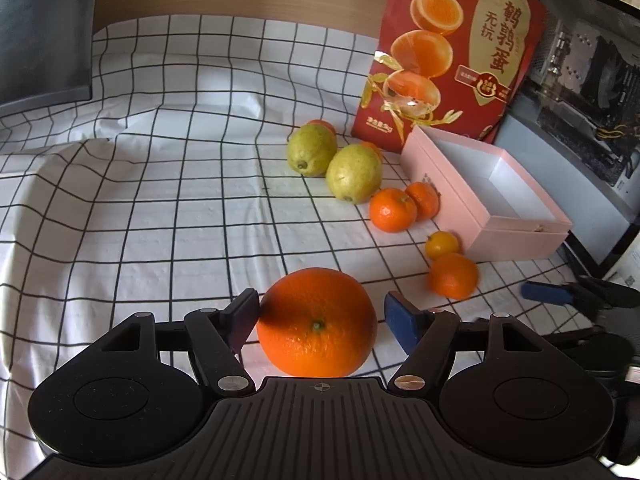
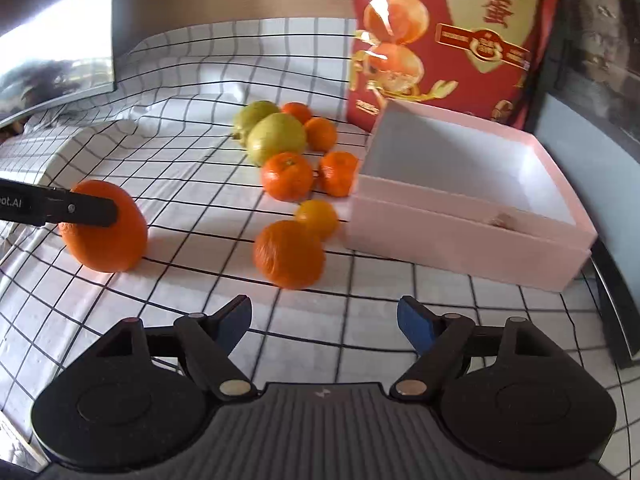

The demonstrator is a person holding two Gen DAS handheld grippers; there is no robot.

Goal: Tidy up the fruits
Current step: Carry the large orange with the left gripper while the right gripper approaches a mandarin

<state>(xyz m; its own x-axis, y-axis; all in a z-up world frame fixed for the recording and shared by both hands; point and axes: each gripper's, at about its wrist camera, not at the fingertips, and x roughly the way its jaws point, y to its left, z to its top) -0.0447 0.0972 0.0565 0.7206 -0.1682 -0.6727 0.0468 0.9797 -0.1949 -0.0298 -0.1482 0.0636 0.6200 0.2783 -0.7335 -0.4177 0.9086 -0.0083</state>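
A large orange [image 1: 317, 322] sits on the checked cloth between the fingers of my left gripper [image 1: 324, 318]. The left pad touches it; a small gap shows at the right pad. It also shows in the right wrist view [image 2: 105, 240] with a left finger [image 2: 80, 210] across it. My right gripper [image 2: 325, 322] is open and empty, just short of a mandarin [image 2: 289, 254]. An empty pink box [image 1: 520, 236] [image 2: 468, 240] stands to the right. Two green pears [image 1: 354, 174] [image 2: 276, 138] and several mandarins [image 1: 392, 210] [image 2: 287, 176] lie left of it.
A red egg carton [image 1: 448, 52] [image 2: 452, 36] stands upright behind the box. A dark monitor [image 1: 44, 32] is at the back left. A computer case [image 1: 588, 92] flanks the right side. My right gripper's blue pad [image 1: 546, 293] shows at the right in the left wrist view.
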